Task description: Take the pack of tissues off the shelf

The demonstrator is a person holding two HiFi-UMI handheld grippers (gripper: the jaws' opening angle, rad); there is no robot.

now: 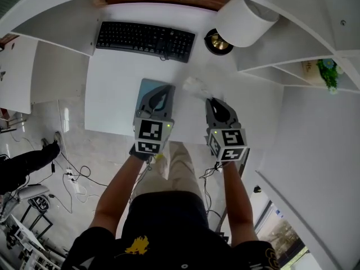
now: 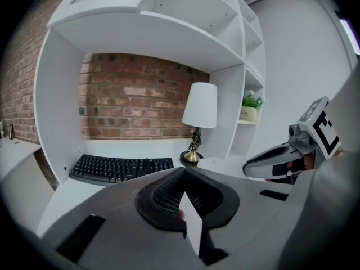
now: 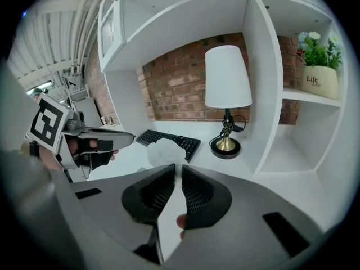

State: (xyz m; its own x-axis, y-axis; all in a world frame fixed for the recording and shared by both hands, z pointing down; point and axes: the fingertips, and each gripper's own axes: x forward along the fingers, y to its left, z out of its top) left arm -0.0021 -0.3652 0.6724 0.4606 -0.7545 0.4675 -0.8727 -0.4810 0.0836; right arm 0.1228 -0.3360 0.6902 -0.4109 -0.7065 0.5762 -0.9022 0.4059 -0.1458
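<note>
A flat blue-grey pack of tissues (image 1: 143, 90) lies on the white desk (image 1: 112, 94). My left gripper (image 1: 161, 90) rests over it with its jaws shut and nothing visible between them; in the left gripper view the pack is hidden under the gripper (image 2: 183, 171). My right gripper (image 1: 210, 100) is just right of the pack, shut on a crumpled white tissue (image 1: 194, 86). The tissue (image 3: 165, 151) bunches out beyond the tips of the right gripper (image 3: 175, 166).
A black keyboard (image 1: 145, 39) lies at the back of the desk, with a white-shaded lamp (image 1: 244, 20) on a brass base to its right. White shelves stand at the right, one holding a potted plant (image 3: 319, 66). A brick wall is behind.
</note>
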